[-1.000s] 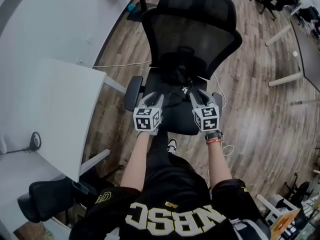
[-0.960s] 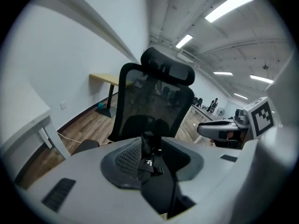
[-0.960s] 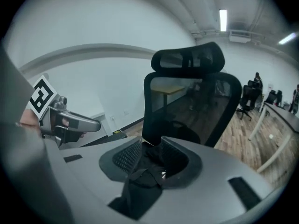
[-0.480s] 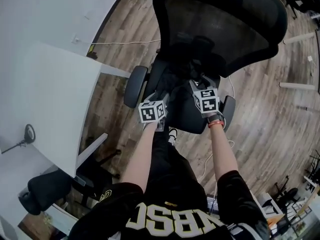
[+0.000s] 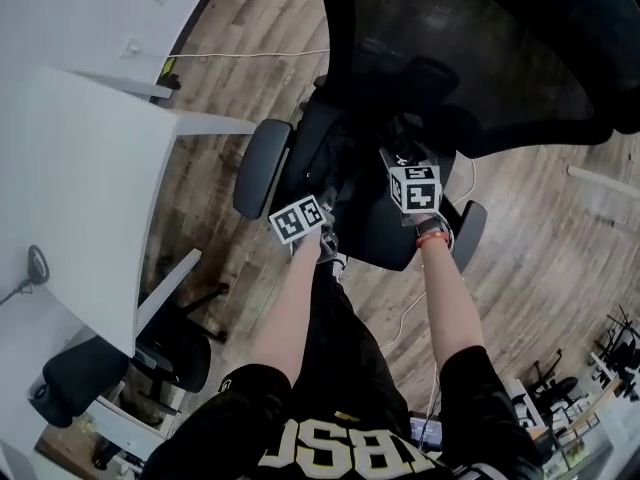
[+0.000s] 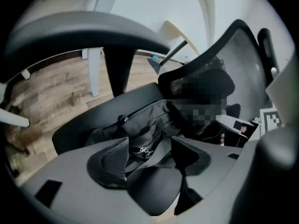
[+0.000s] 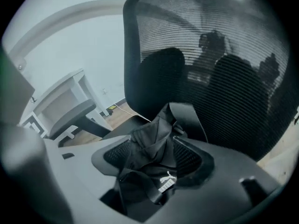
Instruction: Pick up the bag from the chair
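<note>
Wood floor [image 5: 250, 28], black chair [image 5: 480, 58]; only its own view shows our right gripper [image 7: 152, 147] clamping the bag [image 7: 159, 125]; left gripper [image 6: 150, 146] gapes wide.

I'm looking down into an office. A black mesh-backed office chair [image 5: 480, 58] with padded armrests [image 5: 258, 166] stands on a wood-plank floor [image 5: 560, 238], just beside a plain white counter [image 5: 80, 168] on white legs. A second black swivel chair [image 5: 78, 383] sits by that counter's near end. A thin white cable [image 5: 250, 56] trails across the floor toward the wall. At the far right I see another white desk leg [image 5: 605, 178] and some dark furniture [image 5: 557, 383], too small to tell.
</note>
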Demonstrator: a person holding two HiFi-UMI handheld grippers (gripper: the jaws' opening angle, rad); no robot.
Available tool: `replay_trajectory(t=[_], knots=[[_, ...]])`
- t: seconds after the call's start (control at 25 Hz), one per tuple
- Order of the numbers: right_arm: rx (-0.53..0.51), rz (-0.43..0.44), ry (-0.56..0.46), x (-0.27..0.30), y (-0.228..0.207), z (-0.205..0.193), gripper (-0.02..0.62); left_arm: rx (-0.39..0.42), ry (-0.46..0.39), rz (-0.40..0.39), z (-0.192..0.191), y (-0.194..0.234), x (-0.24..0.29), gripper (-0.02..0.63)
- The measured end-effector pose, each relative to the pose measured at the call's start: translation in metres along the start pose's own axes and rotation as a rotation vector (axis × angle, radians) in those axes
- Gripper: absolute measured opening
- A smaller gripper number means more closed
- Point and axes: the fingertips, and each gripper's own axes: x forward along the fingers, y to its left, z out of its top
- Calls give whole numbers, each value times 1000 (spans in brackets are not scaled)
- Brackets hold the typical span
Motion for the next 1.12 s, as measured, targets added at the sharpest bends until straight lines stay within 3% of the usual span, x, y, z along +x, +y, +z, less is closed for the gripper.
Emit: replay_trajectory(t=[0.28,0.4,0.44,0.56,0.68,1.12], knots=[[26,-28,13,35,-10,-6,290,-217,72,13,-31,32,47,331],[35,-60,33,44,-17,-10,211,-222,84,36,-32,36,62,325],[31,-69,41,46,-19,-11,180,-217,87,49,-31,37,66,288],[27,-84,70,50,-23,-15,99,-168,104,78,-26,36,71,180],[91,-85,72,43,-26,-19,75,-86,105,84,-19,33,65,120],[416,-116,7,-46,-43,-40,72,194,5,68,22,-9,-1,92]])
